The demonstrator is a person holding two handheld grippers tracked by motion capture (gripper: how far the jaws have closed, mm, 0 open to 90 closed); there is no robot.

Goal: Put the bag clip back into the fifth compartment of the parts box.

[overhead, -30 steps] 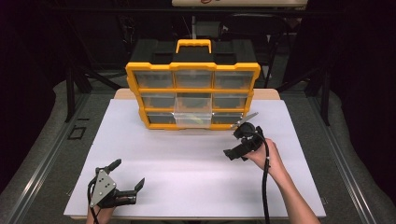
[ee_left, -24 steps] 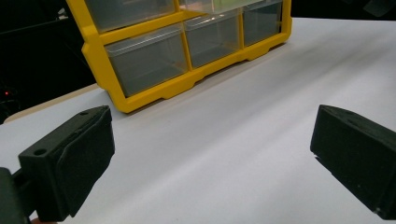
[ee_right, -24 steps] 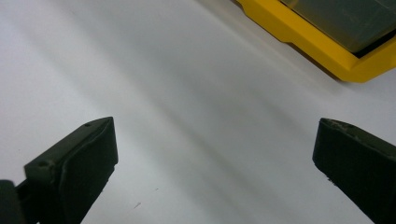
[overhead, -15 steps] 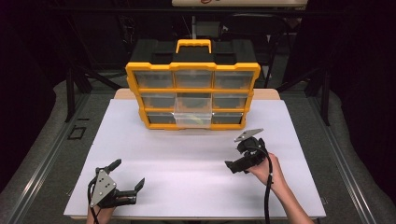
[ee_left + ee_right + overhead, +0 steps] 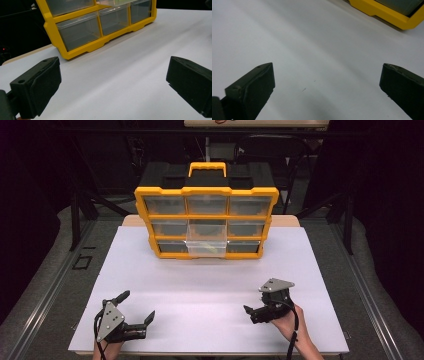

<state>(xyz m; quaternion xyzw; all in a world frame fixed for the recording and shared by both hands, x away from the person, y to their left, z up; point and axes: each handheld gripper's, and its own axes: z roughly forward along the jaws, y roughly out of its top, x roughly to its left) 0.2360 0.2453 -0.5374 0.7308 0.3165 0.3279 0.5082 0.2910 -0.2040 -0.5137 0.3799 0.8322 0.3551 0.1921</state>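
Both pairs of jaws stood wide apart, holding nothing. The right gripper (image 5: 253,312) lay low near the white table's (image 5: 210,285) front edge, pointing left; the left gripper (image 5: 136,307) rested at the front left corner. The yellow-framed organiser with clear plastic drawers (image 5: 206,222) stood well apart at the back — its bottom-middle drawer (image 5: 206,246) pulled out.

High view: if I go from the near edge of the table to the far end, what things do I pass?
Left gripper → right gripper → bare white tabletop → pulled-out clear drawer → yellow drawer organizer → its yellow carry handle.
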